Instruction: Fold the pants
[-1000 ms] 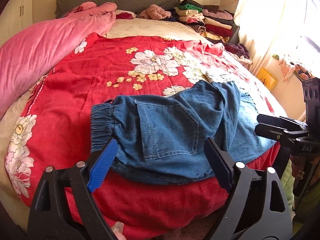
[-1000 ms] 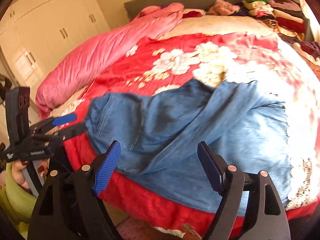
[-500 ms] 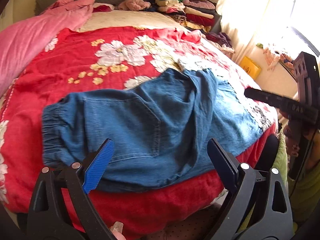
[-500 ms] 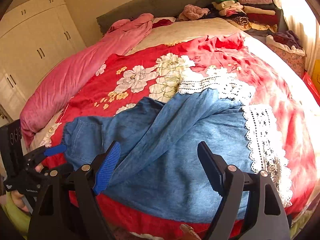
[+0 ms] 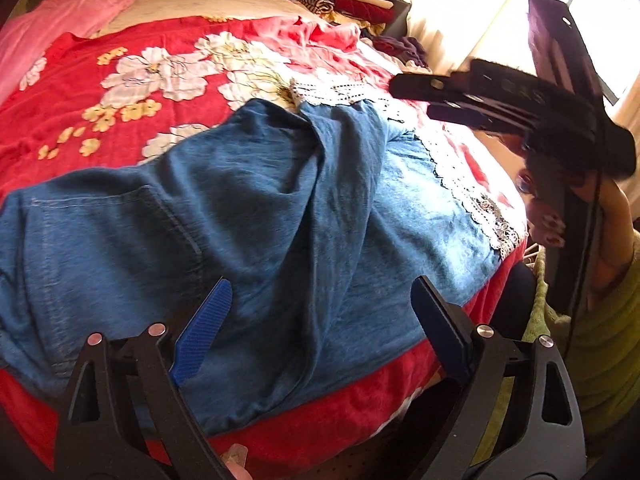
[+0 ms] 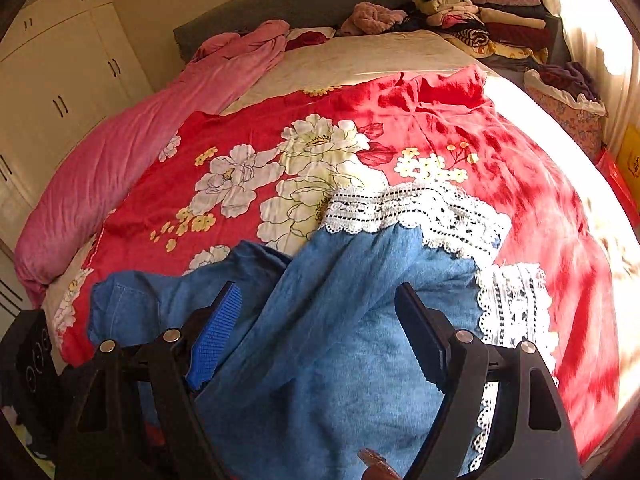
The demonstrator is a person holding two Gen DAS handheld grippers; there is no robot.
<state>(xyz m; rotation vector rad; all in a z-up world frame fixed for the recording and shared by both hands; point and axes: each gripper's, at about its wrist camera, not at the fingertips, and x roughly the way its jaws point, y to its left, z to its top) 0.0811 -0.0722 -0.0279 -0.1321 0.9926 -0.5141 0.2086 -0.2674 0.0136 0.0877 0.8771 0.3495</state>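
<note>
Approach step: left gripper [image 5: 320,320] jaws closing but empty, right gripper [image 6: 316,328] spread, both hovering over pants [image 5: 260,220]; next, grabbing the near edge.

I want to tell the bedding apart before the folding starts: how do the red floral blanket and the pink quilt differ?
The red floral blanket is spread flat with white flowers printed on it; the pink quilt is plain and bunched into a long roll along the bed's edge. The blue pants lie on the blanket, not on the quilt. Both rest on the same bed.
</note>
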